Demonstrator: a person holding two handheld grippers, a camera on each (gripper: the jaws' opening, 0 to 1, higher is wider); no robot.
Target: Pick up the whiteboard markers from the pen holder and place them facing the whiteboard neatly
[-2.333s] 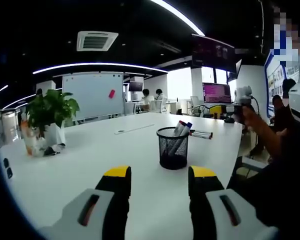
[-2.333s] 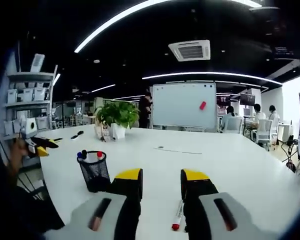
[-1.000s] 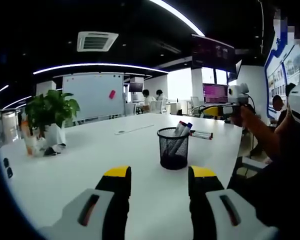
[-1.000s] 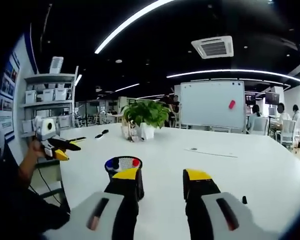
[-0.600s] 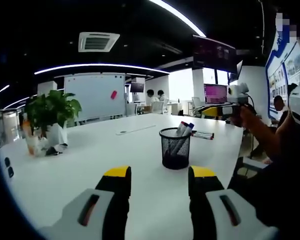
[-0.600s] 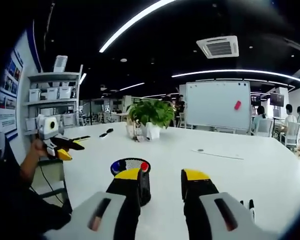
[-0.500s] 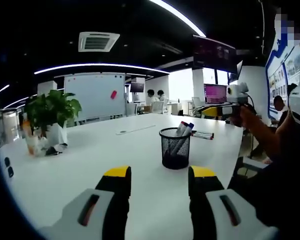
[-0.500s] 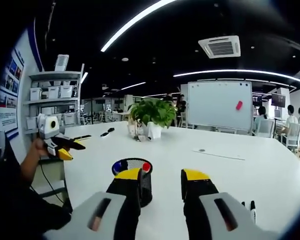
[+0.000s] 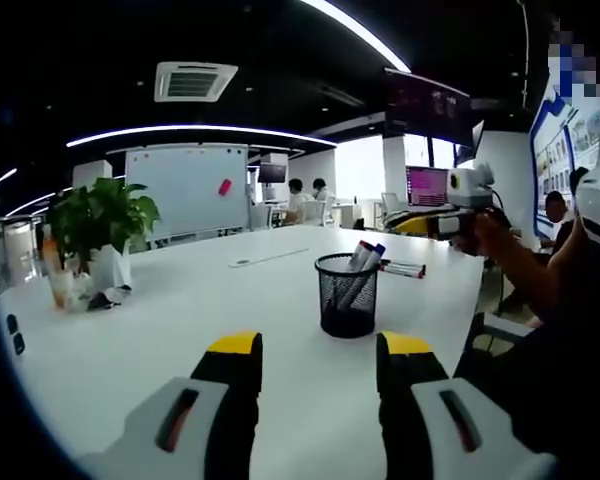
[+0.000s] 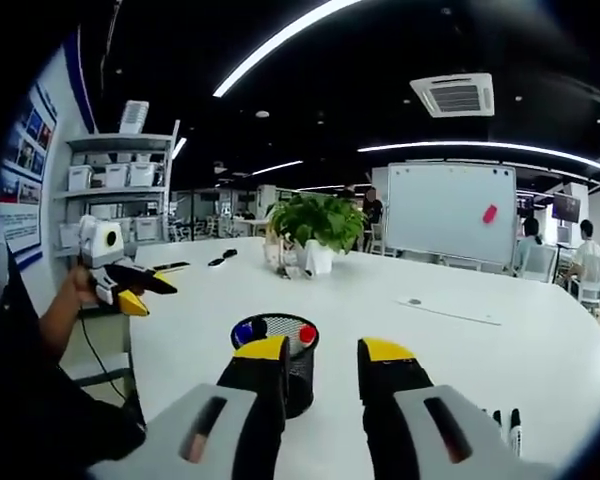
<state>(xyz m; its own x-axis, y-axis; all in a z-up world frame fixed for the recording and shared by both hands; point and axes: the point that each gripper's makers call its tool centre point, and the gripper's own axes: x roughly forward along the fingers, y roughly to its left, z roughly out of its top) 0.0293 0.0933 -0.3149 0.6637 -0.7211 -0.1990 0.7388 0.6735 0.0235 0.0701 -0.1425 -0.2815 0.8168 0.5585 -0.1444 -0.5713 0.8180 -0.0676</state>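
In the left gripper view a black mesh pen holder stands on the white table, ahead and slightly right of my left gripper, whose jaws stand open and empty. Whiteboard markers lean inside it; others lie on the table behind. My right gripper, held in a hand, hovers at the right. In the right gripper view the pen holder sits just behind my open right gripper, partly hidden by its left jaw, with blue and red marker caps showing. The whiteboard stands far back.
A potted plant stands at the table's far left. A thin strip lies mid-table. Two black markers rest at the lower right of the right gripper view. Shelves line the left wall. My left gripper hovers at the table edge.
The right gripper's camera has moved nearer the pen holder, which now sits lower and more central, behind its left jaw. The left gripper view has barely shifted.
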